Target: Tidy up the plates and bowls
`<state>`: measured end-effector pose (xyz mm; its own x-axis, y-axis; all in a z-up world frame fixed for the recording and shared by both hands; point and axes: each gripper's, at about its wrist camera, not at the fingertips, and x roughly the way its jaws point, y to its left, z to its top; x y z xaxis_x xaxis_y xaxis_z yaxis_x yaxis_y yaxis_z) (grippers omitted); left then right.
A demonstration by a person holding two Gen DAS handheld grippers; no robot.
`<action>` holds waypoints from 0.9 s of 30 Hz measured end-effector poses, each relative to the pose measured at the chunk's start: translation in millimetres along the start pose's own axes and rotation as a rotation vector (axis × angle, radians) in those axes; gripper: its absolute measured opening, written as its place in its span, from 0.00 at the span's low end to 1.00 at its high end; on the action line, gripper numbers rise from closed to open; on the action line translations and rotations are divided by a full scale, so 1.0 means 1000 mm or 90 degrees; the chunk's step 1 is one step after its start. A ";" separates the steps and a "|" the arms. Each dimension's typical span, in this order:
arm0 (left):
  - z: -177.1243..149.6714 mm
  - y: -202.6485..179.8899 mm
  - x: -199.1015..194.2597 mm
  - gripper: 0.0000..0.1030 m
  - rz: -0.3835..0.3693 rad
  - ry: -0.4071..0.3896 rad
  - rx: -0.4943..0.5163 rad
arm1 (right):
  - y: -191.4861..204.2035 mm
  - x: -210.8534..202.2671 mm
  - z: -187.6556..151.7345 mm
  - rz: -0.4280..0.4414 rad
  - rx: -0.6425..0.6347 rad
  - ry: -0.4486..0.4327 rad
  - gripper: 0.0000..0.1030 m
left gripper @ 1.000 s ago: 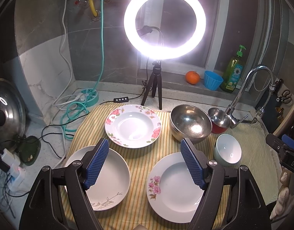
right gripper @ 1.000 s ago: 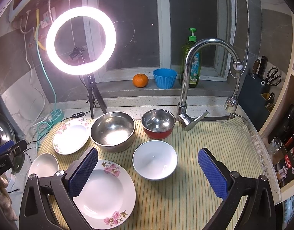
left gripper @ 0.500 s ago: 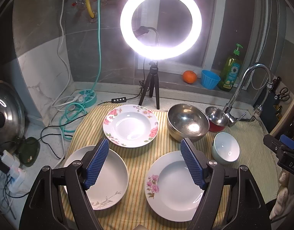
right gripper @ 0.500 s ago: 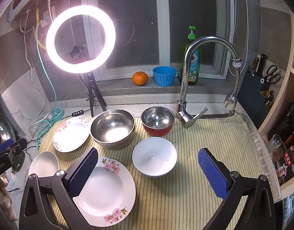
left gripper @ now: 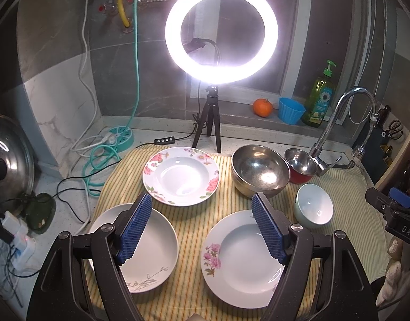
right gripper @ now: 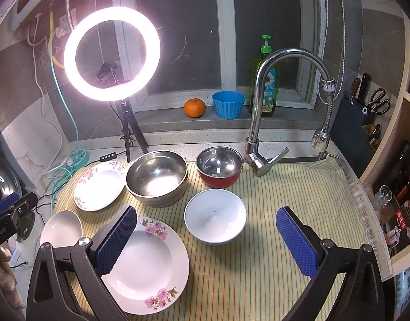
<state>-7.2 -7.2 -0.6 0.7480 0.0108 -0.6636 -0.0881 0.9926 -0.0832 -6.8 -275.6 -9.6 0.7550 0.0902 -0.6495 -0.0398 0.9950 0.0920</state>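
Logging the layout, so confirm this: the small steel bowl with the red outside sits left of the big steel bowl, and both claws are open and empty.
Wrong side. The right wrist view shows the small red-sided steel bowl right of the big steel bowl, beside the chrome tap. Both the left claw and right claw are open and empty.

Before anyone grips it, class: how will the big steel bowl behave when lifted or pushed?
The steel bowl looks rigid and probably light for its size. Its shiny curved wall may slip between pads. Its rounded base suggests it could rock if nudged on the cloth.
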 end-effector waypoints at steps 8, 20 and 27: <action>0.000 0.000 0.000 0.75 0.000 0.000 0.000 | 0.001 0.001 0.001 0.000 0.001 0.004 1.00; -0.002 -0.002 -0.001 0.75 -0.004 0.002 0.002 | 0.003 0.000 -0.002 0.000 0.001 0.008 1.00; -0.003 -0.001 0.001 0.75 -0.004 0.007 0.003 | 0.003 0.005 -0.002 0.001 0.000 0.014 1.00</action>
<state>-8.2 -8.7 -3.6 0.7413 0.0036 -0.6712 -0.0802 0.9933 -0.0832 -4.8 -271.9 -14.2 0.7408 0.0921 -0.6654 -0.0409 0.9949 0.0921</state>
